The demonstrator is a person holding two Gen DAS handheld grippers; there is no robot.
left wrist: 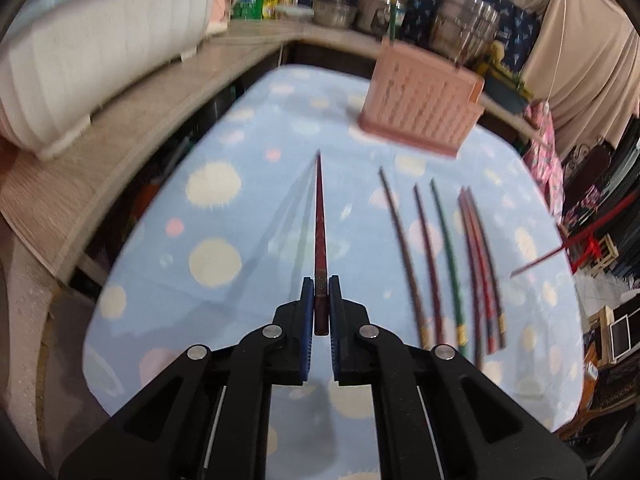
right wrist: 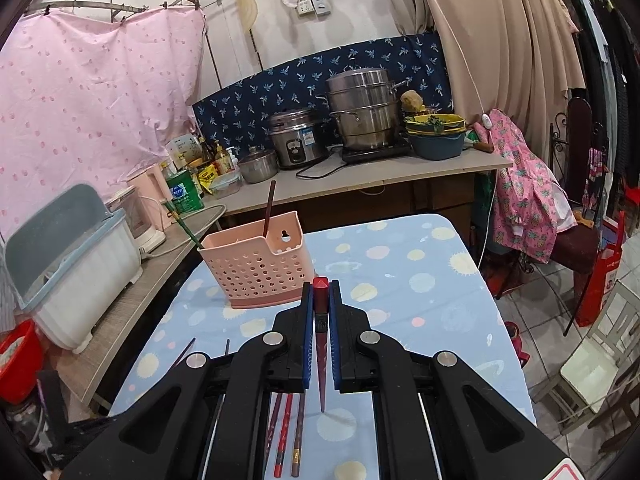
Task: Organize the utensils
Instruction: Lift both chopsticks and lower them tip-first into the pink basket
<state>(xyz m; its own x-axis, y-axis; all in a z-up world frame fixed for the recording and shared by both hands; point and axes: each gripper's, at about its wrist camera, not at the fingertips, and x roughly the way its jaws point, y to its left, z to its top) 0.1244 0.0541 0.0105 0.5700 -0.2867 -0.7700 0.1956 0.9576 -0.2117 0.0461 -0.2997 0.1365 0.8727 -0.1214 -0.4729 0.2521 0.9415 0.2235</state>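
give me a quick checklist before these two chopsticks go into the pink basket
1. Left gripper shut on a dark red chopstick: ok.
2. Right gripper shut on a red chopstick: ok.
3. Pink basket upright on the table, top open: ok.
4. Room in the basket: two chopsticks already stand inside, space shows: ok.
5. Right chopstick tip points back toward the camera, not the basket: not ok.
6. Loose chopsticks lie clear of the path: ok.

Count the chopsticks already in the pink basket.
2: a brown chopstick upright near the middle, a green chopstick leaning out over the left corner of the pink basket. Others may be hidden inside.
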